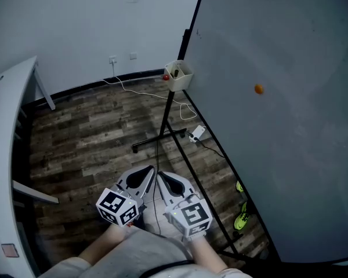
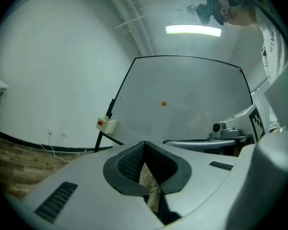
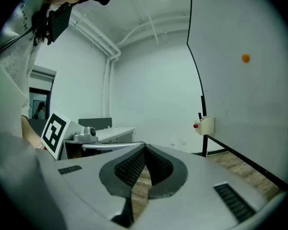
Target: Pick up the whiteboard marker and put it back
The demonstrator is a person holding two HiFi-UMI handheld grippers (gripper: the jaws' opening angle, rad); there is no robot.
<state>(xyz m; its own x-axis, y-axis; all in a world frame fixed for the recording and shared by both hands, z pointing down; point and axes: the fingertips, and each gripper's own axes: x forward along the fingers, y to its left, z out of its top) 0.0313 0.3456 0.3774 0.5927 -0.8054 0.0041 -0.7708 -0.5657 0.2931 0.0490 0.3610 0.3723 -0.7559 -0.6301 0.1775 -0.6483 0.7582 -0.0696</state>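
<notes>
A cream holder box (image 1: 178, 75) hangs on the left edge of the whiteboard (image 1: 278, 126), with a red knob on its side. A dark marker (image 3: 199, 116) stands upright in that box (image 3: 205, 125); the box (image 2: 108, 125) also shows in the left gripper view. Both grippers hang side by side low in the head view, well short of the box. My left gripper (image 1: 142, 177) is shut and holds nothing, its tips (image 2: 144, 143) touching. My right gripper (image 1: 169, 181) is shut as well, with nothing between its pads (image 3: 145, 148).
An orange magnet (image 1: 258, 88) sticks to the whiteboard. The board's black stand legs (image 1: 159, 136) and white cables with a power strip (image 1: 197, 133) lie on the wooden floor. A white table (image 1: 6, 120) runs along the left. Yellow-green things (image 1: 242, 219) lie by the board's foot.
</notes>
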